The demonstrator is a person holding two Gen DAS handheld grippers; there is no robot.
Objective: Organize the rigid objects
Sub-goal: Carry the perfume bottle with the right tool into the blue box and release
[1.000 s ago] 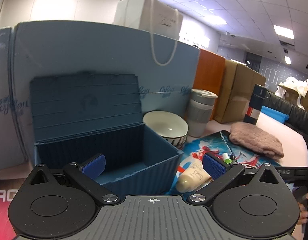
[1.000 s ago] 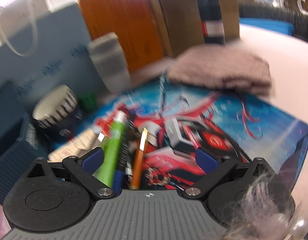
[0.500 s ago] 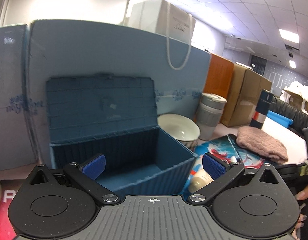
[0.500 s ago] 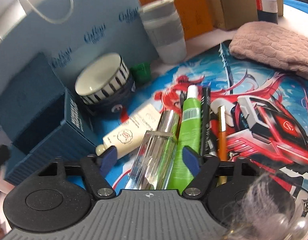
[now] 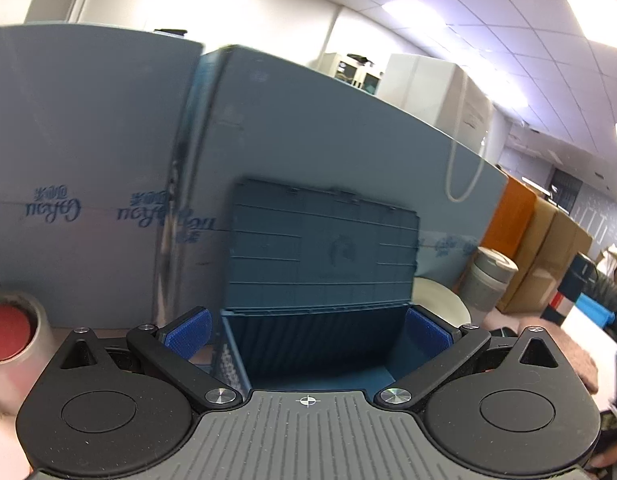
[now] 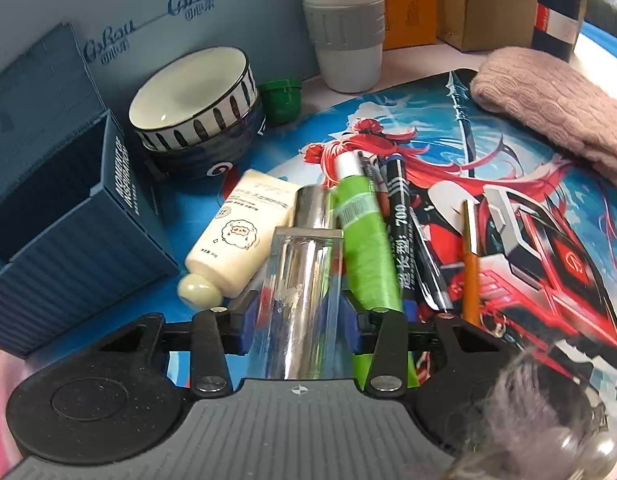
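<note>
Two grippers are in my views. My right gripper (image 6: 296, 316) has its jaws clamped on a clear bottle with a silver cap (image 6: 304, 264), gripping it across its body so it lies along the fingers. The bottle sits at the near left of a row on the printed mat (image 6: 528, 184), between a cream tube (image 6: 240, 236) and a green tube (image 6: 364, 248); whether it is lifted off the mat I cannot tell. A black marker (image 6: 408, 232) and an orange pen (image 6: 470, 256) lie further right. My left gripper (image 5: 306, 330) has its jaws wide apart and empty, facing the open blue box (image 5: 308, 344), whose lid stands upright against a blue board. I judge the box is the bottle's destination, at far left.
</note>
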